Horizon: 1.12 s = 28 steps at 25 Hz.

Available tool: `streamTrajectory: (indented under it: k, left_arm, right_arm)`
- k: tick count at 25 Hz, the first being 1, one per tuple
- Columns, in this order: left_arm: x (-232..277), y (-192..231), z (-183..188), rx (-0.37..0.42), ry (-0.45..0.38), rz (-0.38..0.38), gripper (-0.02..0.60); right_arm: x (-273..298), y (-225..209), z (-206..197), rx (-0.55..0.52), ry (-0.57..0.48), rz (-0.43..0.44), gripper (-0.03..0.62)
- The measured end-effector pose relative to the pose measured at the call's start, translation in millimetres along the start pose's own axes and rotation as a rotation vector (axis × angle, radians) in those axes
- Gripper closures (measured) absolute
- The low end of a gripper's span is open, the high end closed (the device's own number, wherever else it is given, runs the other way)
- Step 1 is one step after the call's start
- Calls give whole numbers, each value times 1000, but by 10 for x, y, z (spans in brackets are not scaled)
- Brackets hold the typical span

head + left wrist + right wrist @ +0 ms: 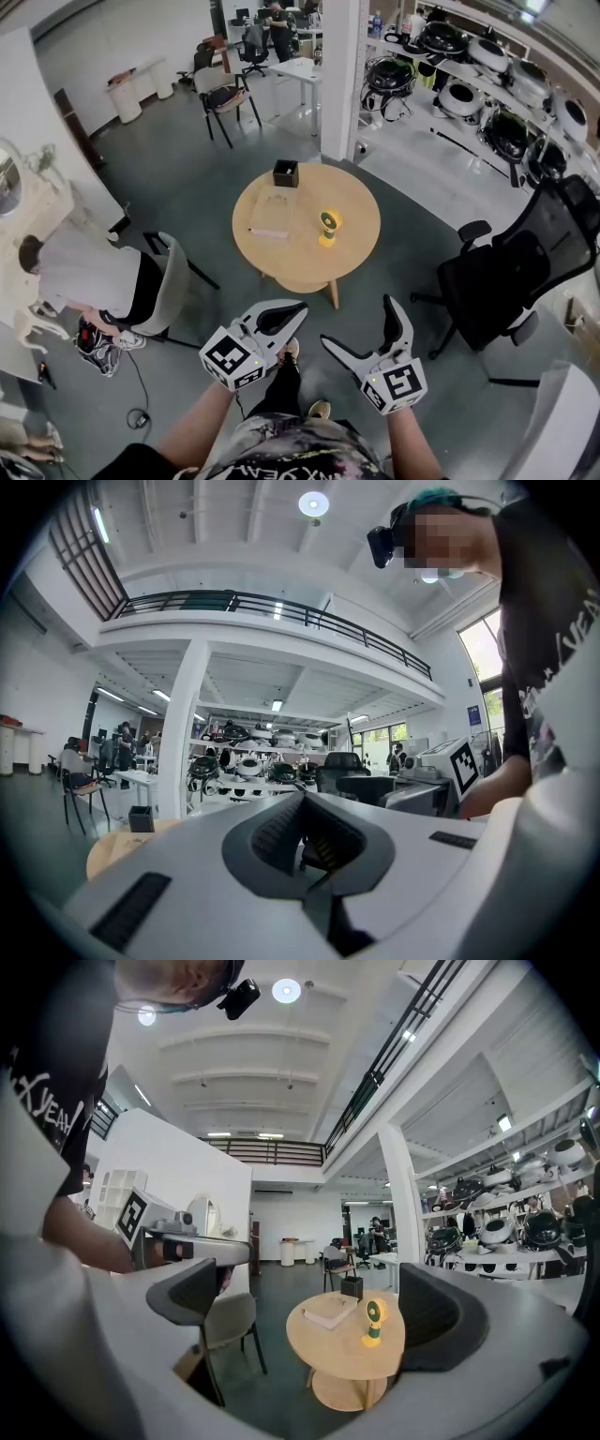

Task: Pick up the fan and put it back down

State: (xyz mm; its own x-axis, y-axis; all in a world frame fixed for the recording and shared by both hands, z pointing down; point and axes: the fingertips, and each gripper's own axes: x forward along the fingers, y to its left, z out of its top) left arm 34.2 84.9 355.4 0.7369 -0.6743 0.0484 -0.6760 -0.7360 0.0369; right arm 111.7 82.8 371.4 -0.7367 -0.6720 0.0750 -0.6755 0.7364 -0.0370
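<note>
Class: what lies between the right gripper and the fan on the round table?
Nothing stands there: in the head view only grey floor and bare tabletop separate the right gripper from the fan.

Looks like a big open-plan office crossed with a tech lab, honestly. There's a polished grey floor (187, 178), a fat white column (342, 75), and white desks (298, 70) with swivel chairs (253, 47) at the back, where a person (278, 28) is standing. A black mesh office chair (516, 267) sits up close. One side is long white shelves (511, 98) lined with rows of near-identical round black-and-white devices (441, 39); can't tell what they are. The gripper views show a high ceiling (244, 1054) and a railed mezzanine (272, 607) overhead.
</note>
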Motion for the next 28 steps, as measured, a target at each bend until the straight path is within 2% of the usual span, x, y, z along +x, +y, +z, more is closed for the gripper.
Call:
streamTrajectory:
  k: [9,15,28]
  left_arm:
    - [372,672,-76,-15,11,-31,569]
    - [711,1272,-132,1,7,-52,569]
    - [1316,2544,-227,-40,6,-136,569]
  right_arm:
    - [633,-397,-37,-4,26,-19,8]
    - [1206,-726,-73,-22,44,-39,8]
    - [2392,-1383,-92,-15,78,-106,8]
